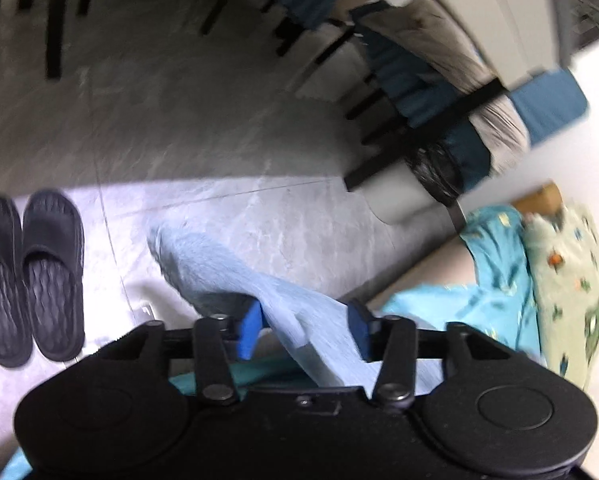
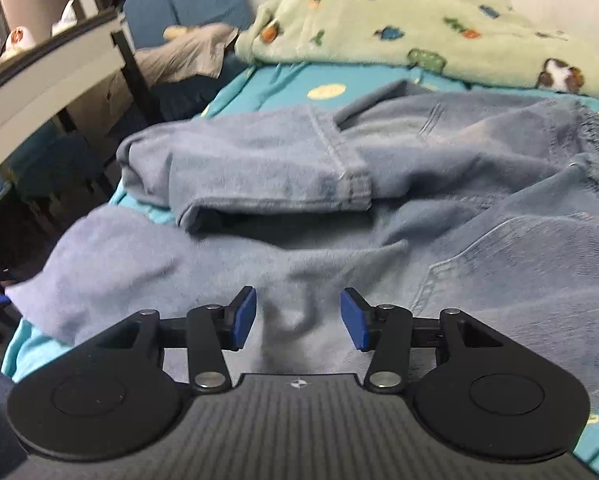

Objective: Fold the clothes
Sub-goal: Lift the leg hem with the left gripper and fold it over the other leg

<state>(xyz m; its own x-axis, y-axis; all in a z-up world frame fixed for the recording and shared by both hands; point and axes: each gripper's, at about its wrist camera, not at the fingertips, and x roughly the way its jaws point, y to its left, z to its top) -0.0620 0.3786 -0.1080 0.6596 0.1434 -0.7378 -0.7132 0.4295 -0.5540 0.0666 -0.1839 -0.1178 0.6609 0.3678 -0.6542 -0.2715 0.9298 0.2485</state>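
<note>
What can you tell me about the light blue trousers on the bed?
The light blue trousers look like soft, faded fleece or denim, with stitched seams, a pocket and a gathered waistband. They lie crumpled on the turquoise sheet, one leg folded across. The right tool hovers open above them; a leg end passes between the left tool fingers, over the floor.
</note>
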